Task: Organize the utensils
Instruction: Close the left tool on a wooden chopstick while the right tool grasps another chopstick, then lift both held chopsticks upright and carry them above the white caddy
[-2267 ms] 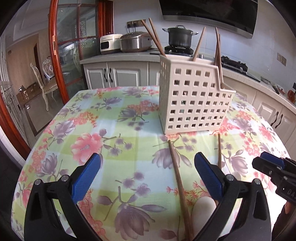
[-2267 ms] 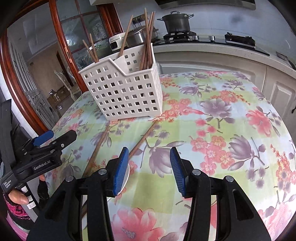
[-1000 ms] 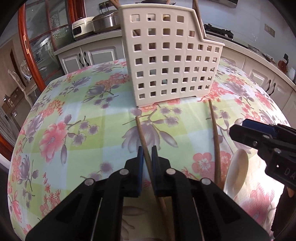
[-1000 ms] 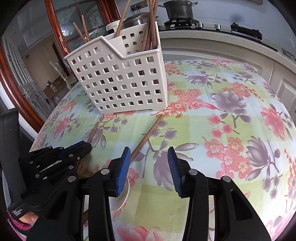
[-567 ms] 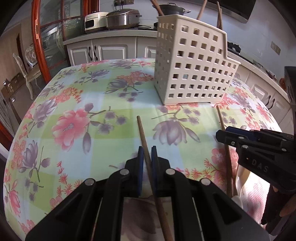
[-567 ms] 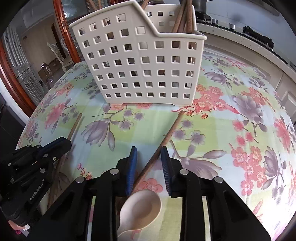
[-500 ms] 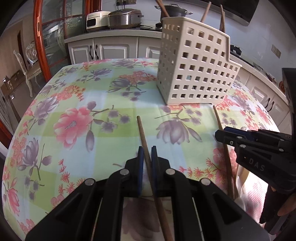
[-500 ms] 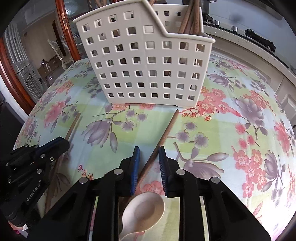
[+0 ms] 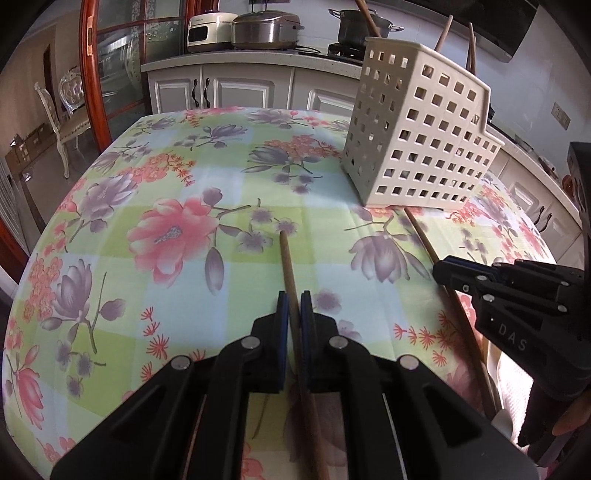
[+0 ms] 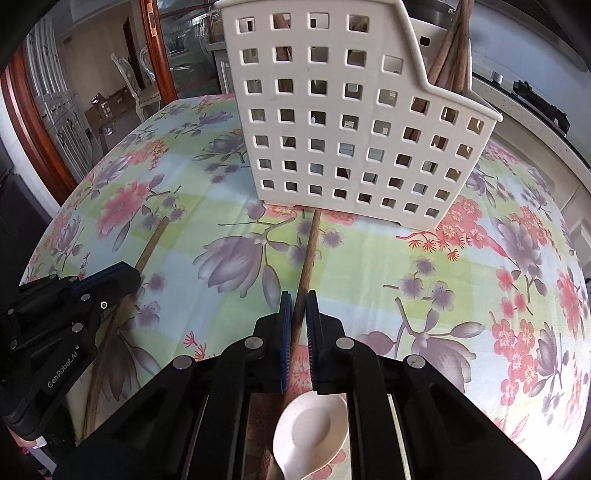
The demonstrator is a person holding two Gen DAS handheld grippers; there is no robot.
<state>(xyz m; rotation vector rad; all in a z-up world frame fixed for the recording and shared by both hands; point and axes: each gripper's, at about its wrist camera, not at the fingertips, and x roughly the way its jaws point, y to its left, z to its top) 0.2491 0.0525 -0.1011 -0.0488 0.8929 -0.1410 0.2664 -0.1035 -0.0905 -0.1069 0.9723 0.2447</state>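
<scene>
My left gripper is shut on a brown wooden utensil handle that points away over the floral tablecloth. My right gripper is shut on a second wooden handle, whose far tip touches the foot of the white perforated utensil basket. The basket holds several upright wooden sticks. A white spoon lies under the right gripper. The right gripper also shows in the left wrist view, and the left gripper in the right wrist view.
The table is round with its edge curving off on the left. Behind it run a kitchen counter with a rice cooker and pots, white cabinets, and a red-framed glass door at left.
The right gripper's jaws have closed onto the second wooden handle and moved nearer the basket. The left gripper stays shut on its handle and has drawn it back left, away from the basket.
</scene>
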